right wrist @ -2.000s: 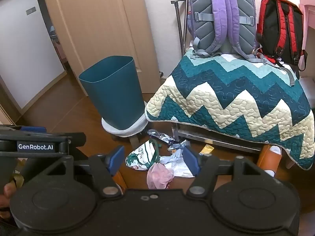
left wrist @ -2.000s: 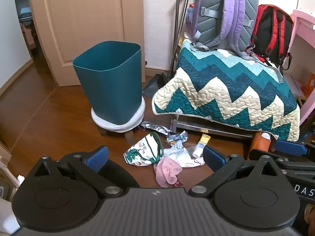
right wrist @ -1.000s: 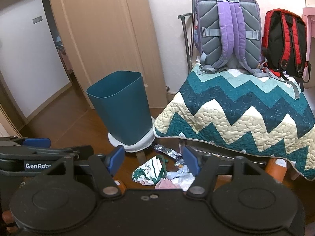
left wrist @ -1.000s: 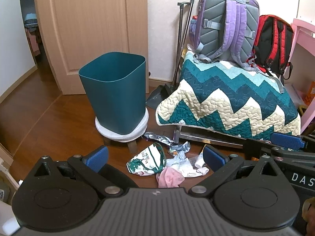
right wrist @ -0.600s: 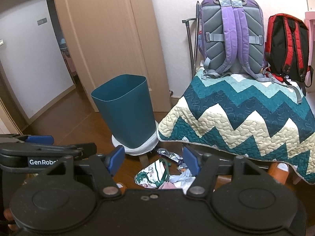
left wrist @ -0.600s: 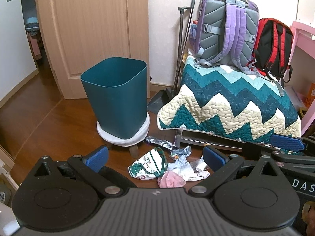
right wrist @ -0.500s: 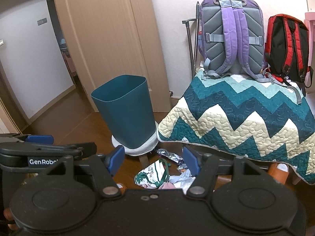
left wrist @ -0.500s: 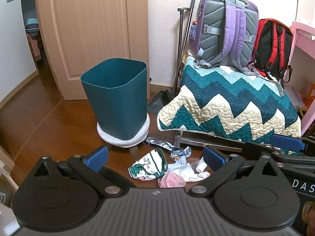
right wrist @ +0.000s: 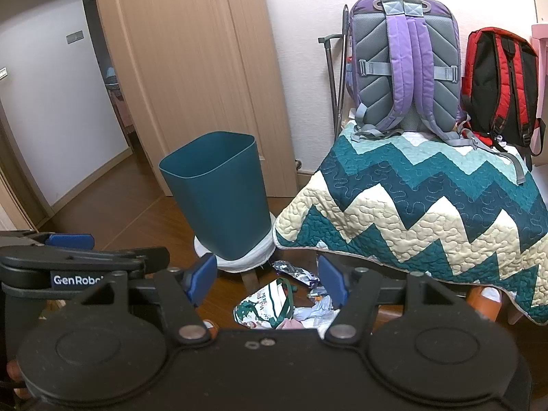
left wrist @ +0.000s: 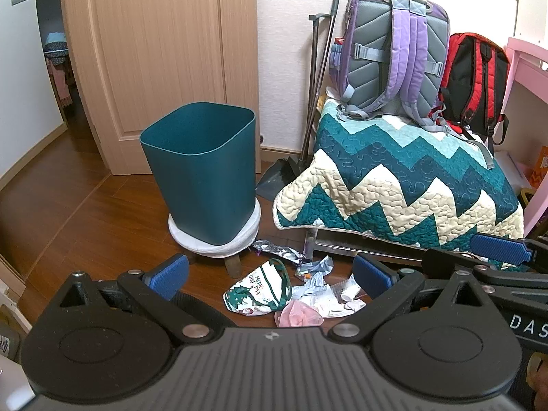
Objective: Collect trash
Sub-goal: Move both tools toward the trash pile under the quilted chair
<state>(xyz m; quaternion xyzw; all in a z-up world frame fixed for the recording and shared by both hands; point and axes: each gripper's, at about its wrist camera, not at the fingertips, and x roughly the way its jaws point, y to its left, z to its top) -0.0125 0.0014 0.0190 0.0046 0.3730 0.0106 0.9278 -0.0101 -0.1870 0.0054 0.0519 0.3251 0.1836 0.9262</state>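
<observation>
Gaping wide, empty: left gripper (left wrist: 270,272), right gripper (right wrist: 267,277).

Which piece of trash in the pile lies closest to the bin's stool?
The silver foil wrapper. It lies beside the stool under the teal bin, while the green-and-white printed bag and the pink crumpled piece lie nearer the camera.

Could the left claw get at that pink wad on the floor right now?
Probably yes. The left claw is open and empty, and the pink wad lies on top of the litter with nothing over it; it only needs lowering.
</observation>
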